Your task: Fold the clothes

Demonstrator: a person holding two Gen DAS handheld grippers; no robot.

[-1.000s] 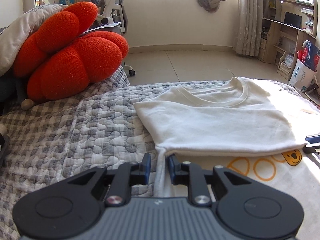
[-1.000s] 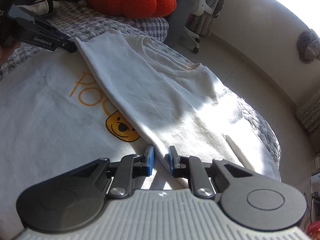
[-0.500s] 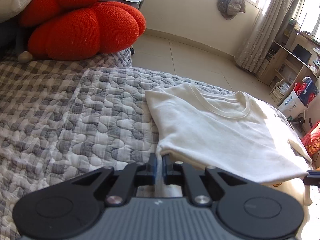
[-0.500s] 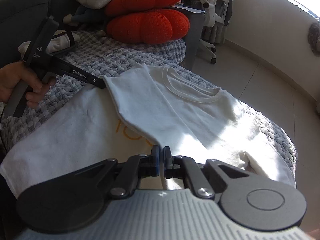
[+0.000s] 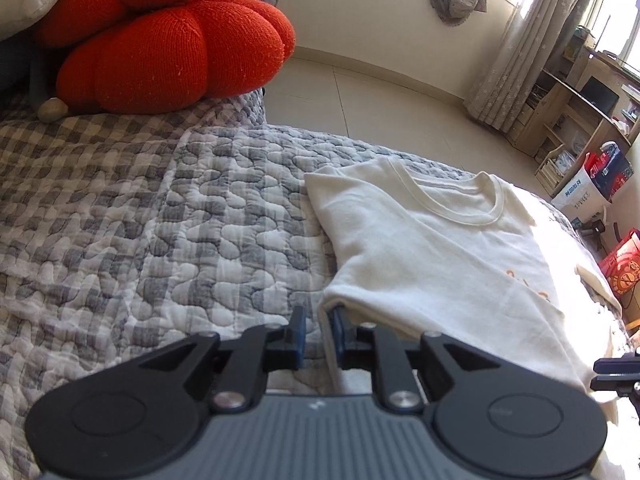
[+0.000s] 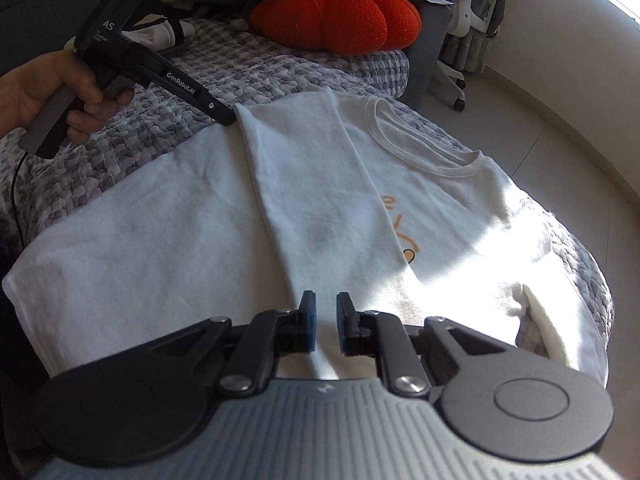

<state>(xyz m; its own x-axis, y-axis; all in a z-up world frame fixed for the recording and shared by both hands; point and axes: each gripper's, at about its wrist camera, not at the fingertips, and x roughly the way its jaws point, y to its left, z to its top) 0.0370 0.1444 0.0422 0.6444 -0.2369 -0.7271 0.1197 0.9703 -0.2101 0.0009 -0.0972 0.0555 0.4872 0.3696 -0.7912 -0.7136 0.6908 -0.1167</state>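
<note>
Bright window sunlight, glare, fisheye-bent edges

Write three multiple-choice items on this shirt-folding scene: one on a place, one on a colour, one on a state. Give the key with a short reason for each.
1. Where does the white T-shirt lie?
A. On the floor
B. On the grey quilted cover
C. On a desk

2. What colour is the knitted cushion at the far end of the cover?
A. Orange-red
B. Blue
C. Green

3. How does the right gripper stand?
A. Clamped on the neckband
B. Holding the cushion
C. Open, its jaws having just been opening, the pads apart over the shirt's folded flap

Key: 1 B, the shirt is spread on the quilt; 2 A, the cushion is plainly orange-red in both views; 3 C, a gap shows between the blue pads and nothing is pinched.
</note>
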